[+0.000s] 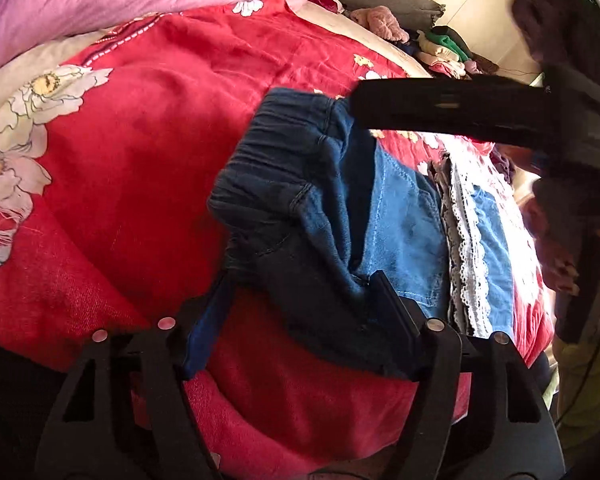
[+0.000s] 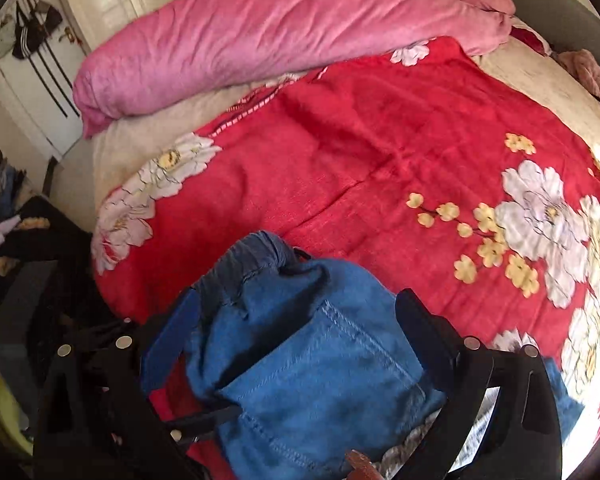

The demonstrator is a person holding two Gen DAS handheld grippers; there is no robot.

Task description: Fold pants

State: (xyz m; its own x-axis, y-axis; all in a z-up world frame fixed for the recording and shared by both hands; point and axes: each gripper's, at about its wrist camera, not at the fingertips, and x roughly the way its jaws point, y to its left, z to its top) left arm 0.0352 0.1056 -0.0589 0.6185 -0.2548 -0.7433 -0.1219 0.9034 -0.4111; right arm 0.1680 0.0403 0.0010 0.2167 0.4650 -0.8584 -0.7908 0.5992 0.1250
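Red floral bedspread bears blue pants; both tongs part-open astride them, grip unclear.

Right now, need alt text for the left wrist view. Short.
Blue denim pants lie bunched on a red floral blanket, the left gripper straddling their near edge with the right finger pad against the cloth. The right gripper reaches in from the right above the waistband; a pink pillow lies behind.
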